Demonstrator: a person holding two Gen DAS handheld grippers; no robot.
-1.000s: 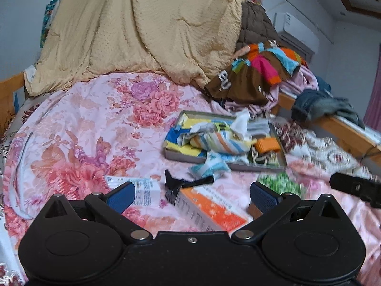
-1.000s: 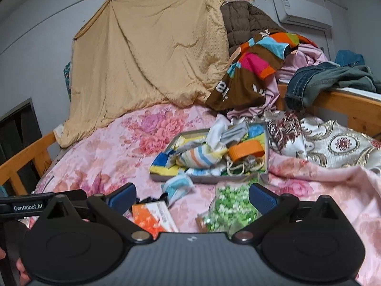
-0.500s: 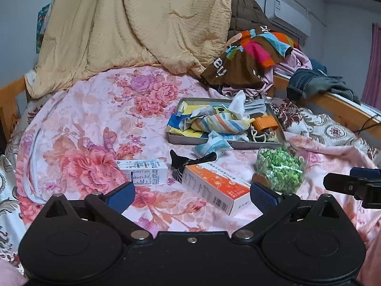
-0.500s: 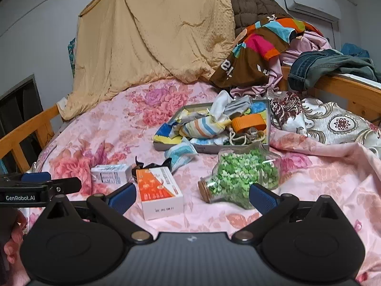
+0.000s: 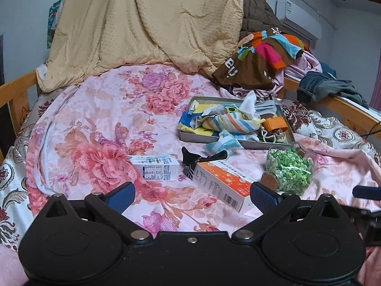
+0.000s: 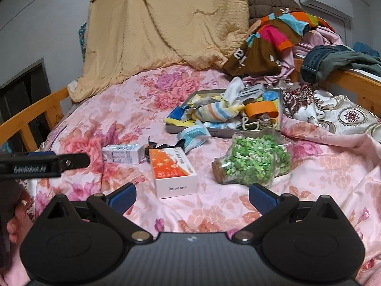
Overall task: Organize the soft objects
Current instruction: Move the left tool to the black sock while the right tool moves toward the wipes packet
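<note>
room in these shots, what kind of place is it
Most likely a bedroom: a wooden-framed bed under a pink floral bedsheet, a beige quilt heaped at its far end, and piled clothes beside it.

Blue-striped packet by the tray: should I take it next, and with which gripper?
Probably yes: ease the open left gripper forward to the blue-striped packet. It lies soft and loose on the bedspread, just outside the tray.
</note>
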